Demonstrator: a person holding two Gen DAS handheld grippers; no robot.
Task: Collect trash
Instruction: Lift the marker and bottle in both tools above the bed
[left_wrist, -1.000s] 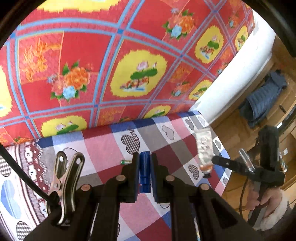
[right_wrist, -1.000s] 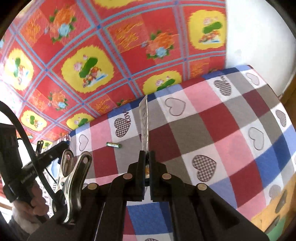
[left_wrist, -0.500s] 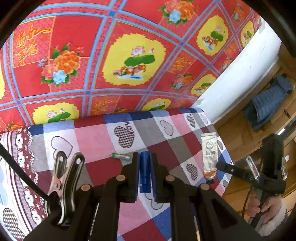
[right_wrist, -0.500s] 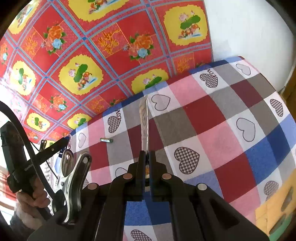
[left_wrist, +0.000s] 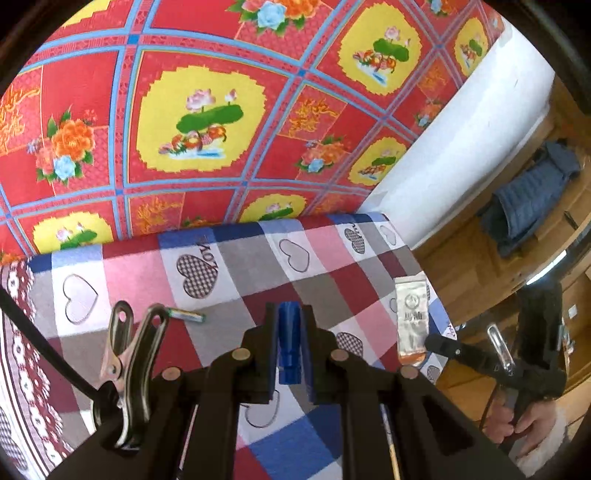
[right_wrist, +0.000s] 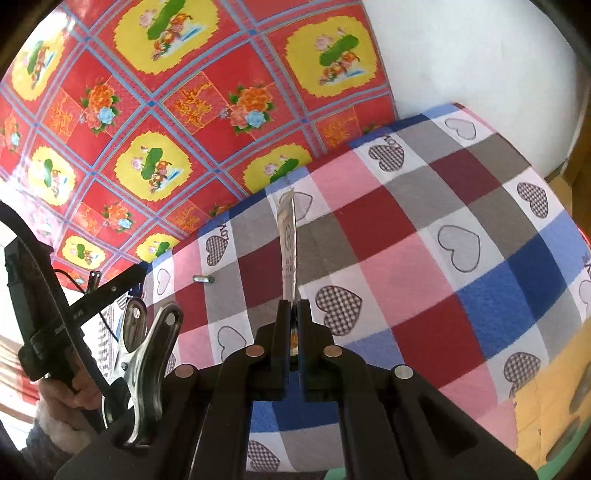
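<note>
**Right wrist view: a flat sachet pinched by its end, a blue piece in the other tool**

Right wrist view: the right tool (right_wrist: 291, 314) has its jaws pressed together on the bottom end of a thin silver sachet (right_wrist: 288, 251). The sachet stands edge-on, its long axis running straight away from the jaws, up and forward over the checked, heart-print cloth (right_wrist: 443, 240). It looks light, thin and easily creased; its foil skin is probably slippery, so a firm pinch on the sealed end seems the right hold.

Left wrist view: the left tool (left_wrist: 290, 332) is closed on a small blue piece (left_wrist: 289, 339), which looks stiff like plastic and lies lengthwise between the jaws, pointing forward. The sachet (left_wrist: 410, 317) shows here face-on, upright, held above the cloth's right edge.

A small green tube-like scrap (left_wrist: 186, 315) lies flat on the cloth, pointing roughly sideways, well apart from both tools. It looks light and likely to roll; gripping across its middle seems best.
</note>
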